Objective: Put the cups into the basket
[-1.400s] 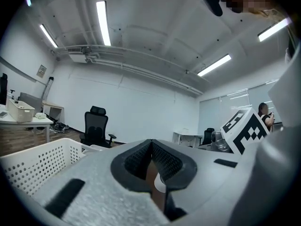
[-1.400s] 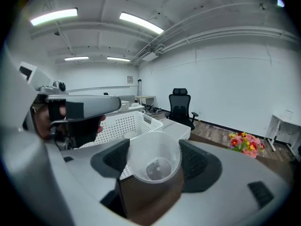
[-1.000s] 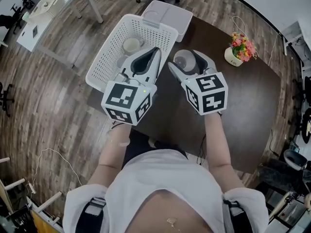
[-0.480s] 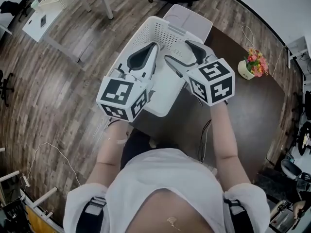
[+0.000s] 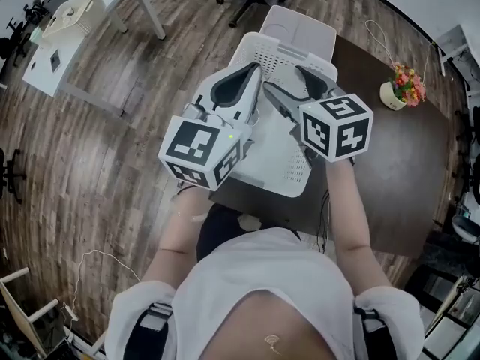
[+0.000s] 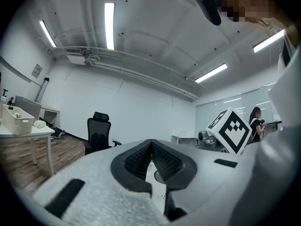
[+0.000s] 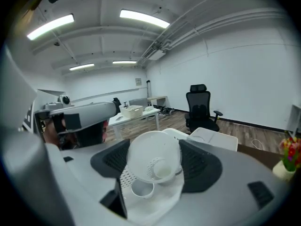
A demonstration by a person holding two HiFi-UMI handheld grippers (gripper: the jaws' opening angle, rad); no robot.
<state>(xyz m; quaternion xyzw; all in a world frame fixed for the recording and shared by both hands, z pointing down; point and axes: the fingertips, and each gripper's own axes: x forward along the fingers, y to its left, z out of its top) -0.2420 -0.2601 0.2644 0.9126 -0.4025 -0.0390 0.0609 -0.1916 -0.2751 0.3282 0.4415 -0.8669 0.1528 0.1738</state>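
Dark desk with a basket, a flower pot and a cable

A dark brown desk [image 5: 390, 163] is seen from above; a white perforated basket [image 5: 285, 167] is set at its left end, a flower pot [image 5: 405, 87] is placed well apart near the far right edge, and a thin white cable [image 5: 373, 34] is laid behind it.

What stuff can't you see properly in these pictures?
- Inside of the basket: in the head view, the left gripper and right gripper cover most of it.
- Flower pot: in the right gripper view, it is cut off by the edge.
- Basket, left gripper view: mostly hidden behind the shut jaws.
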